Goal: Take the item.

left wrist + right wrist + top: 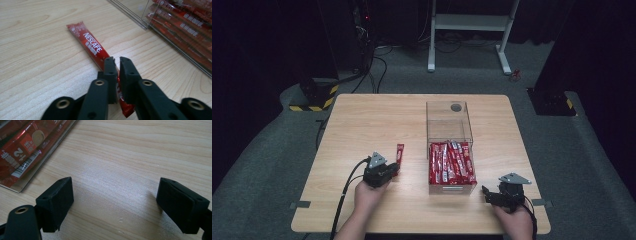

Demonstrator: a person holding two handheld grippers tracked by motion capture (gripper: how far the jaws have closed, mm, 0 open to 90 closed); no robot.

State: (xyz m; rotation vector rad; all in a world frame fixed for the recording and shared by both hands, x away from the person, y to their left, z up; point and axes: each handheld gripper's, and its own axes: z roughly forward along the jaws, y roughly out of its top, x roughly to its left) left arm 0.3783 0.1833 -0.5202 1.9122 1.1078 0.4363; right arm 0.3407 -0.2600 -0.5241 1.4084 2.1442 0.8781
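Glossy red foil, long and thin: a coffee stick (90, 47) lies flat on the pale wood-grain table (362, 125), its near end pinched between the matte black jaws of the left gripper (116, 65). The right gripper (115, 202) gapes wide over bare wood beside the clear plastic box (450, 125), which is packed with matching sticks.

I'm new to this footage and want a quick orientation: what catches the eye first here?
The clear box at the table's middle stands out, its near drawer packed with red coffee sticks. Left of it, the left gripper is closed on one loose red stick lying on the wooden table, while the right gripper waits open over bare wood.
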